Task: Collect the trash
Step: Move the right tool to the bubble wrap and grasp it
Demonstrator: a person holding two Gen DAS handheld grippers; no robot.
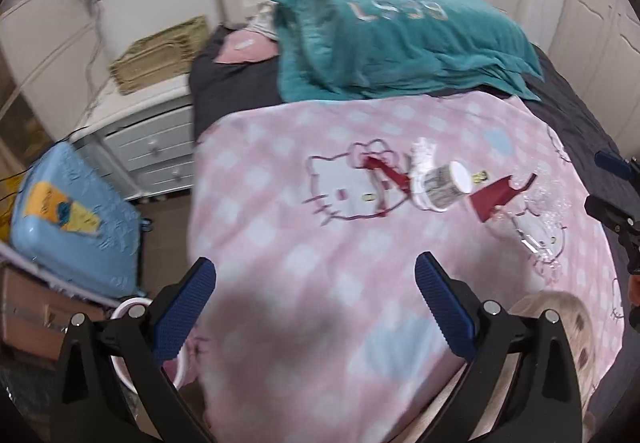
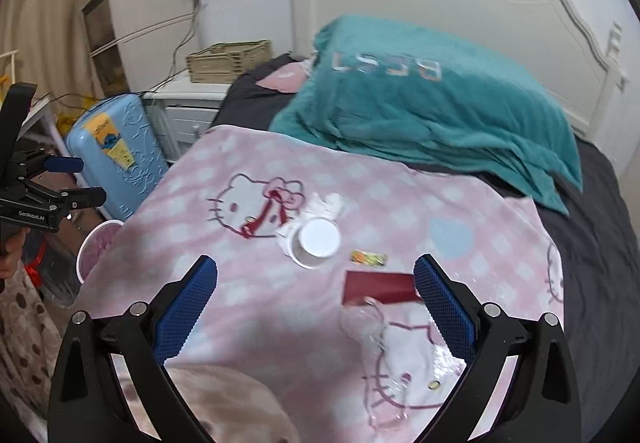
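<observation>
Trash lies on a pink Hello Kitty blanket (image 2: 248,323). A white paper cup (image 2: 316,243) lies on its side beside a crumpled white tissue (image 2: 326,205). A small shiny wrapper (image 2: 368,257) lies right of it. A dark red card (image 2: 380,287) and clear crumpled plastic (image 2: 366,317) lie nearer. The cup (image 1: 442,185), the red card (image 1: 494,199) and a red strip (image 1: 386,171) show in the left wrist view. My left gripper (image 1: 316,307) is open and empty above the blanket's near edge. My right gripper (image 2: 316,307) is open and empty, just short of the red card.
A pink-rimmed bin (image 2: 94,249) stands on the floor left of the bed, also in the left wrist view (image 1: 128,309). A blue suitcase (image 1: 72,219) and white nightstand (image 1: 152,139) stand beyond. A teal blanket (image 2: 432,107) covers the pillows.
</observation>
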